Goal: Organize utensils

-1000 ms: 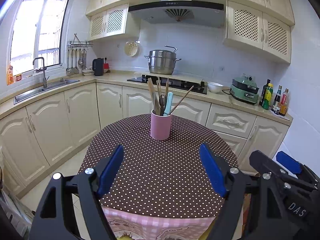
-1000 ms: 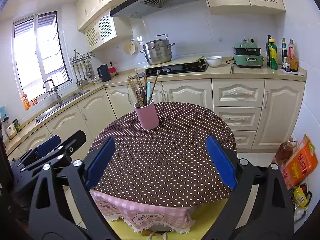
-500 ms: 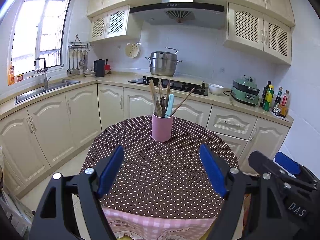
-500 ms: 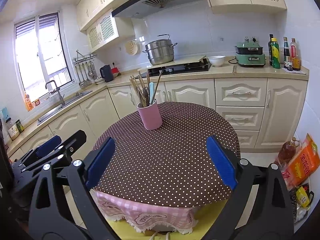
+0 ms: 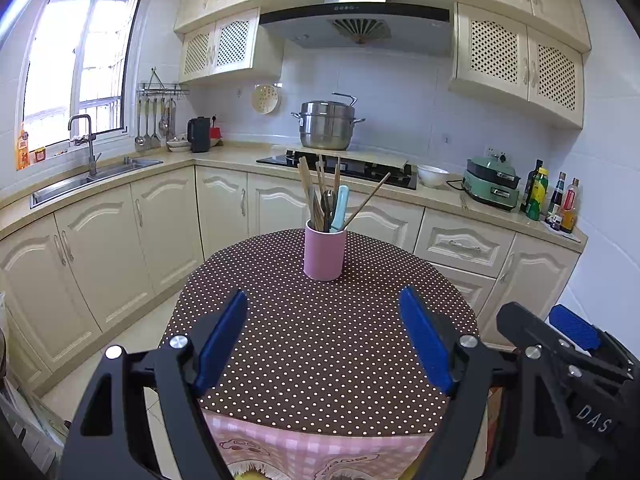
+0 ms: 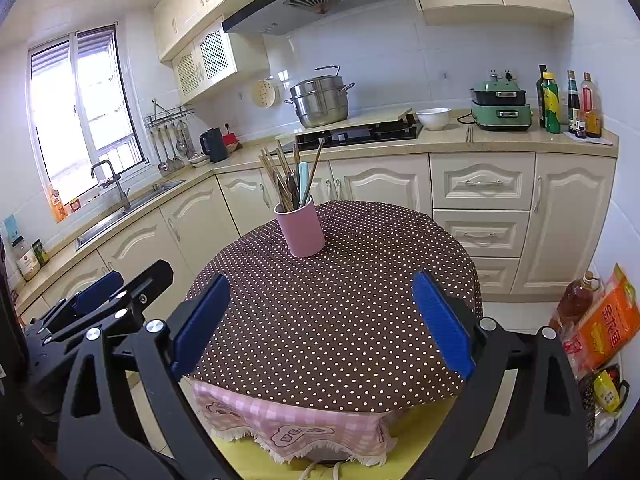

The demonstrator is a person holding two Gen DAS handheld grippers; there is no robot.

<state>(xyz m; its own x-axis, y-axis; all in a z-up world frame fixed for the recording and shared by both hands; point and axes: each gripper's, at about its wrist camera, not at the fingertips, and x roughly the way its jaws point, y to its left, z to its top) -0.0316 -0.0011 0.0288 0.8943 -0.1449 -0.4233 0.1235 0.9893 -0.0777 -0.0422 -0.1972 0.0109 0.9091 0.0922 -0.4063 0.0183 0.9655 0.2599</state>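
Observation:
A pink cup [image 5: 324,255] [image 6: 300,231] stands upright on a round table with a brown polka-dot cloth [image 5: 328,344] [image 6: 340,304]. It holds several utensils [image 5: 326,196] [image 6: 289,178]: wooden chopsticks, dark metal pieces and a pale blue handle. My left gripper [image 5: 325,340] hangs open over the table's near edge, well short of the cup, nothing between its blue pads. My right gripper [image 6: 320,320] is also open and empty, at the near edge, beside the left one [image 6: 100,300].
Cream cabinets and a counter wrap around behind the table, with a sink [image 5: 92,176], a steel pot [image 5: 327,126] on the hob, a green cooker [image 5: 492,182] and bottles [image 5: 552,200]. Bottles and bags [image 6: 600,320] sit on the floor at the right.
Both views have shifted very slightly, so the cup sits a touch lower and further right in the frames. Both grippers stay open and empty.

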